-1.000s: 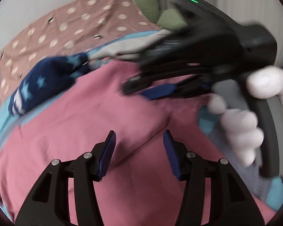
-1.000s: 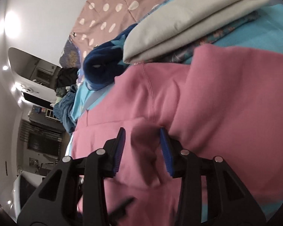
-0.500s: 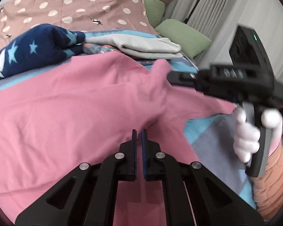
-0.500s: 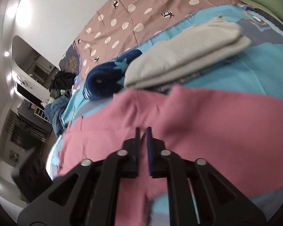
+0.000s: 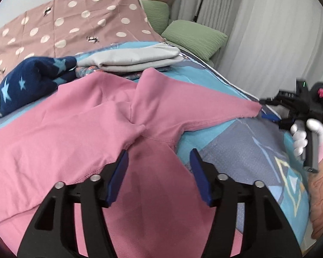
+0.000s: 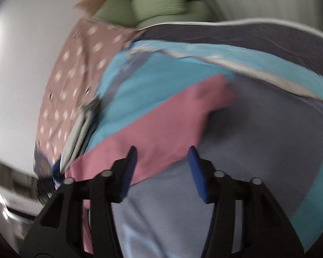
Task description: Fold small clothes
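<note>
A pink garment [image 5: 97, 133] lies spread on the bed, one long part [image 5: 215, 111] stretched out to the right. My left gripper [image 5: 159, 172] hovers over its near middle. Its jaws are opening, with pink cloth under the gap and no pad pressing on it. At the far right a white-gloved hand [image 5: 299, 137] holds my right gripper [image 5: 266, 108] just off the tip of that stretched part. In the blurred right wrist view, the right gripper [image 6: 161, 167] is opening too. The pink end [image 6: 172, 124] lies loose on the blanket, running under the left finger.
A navy star-print garment [image 5: 28, 86] and a folded grey one [image 5: 135, 58] lie behind the pink one. The bed has a blue and grey patterned blanket [image 5: 236, 150] and a brown dotted sheet [image 5: 75, 25]. Green pillows [image 5: 193, 38] and curtains stand at the back right.
Both grippers, open a second ago, shut on pink cloth half a second ago and have now let go. The right one swung far to the right, drawing that part of the garment out flat.
</note>
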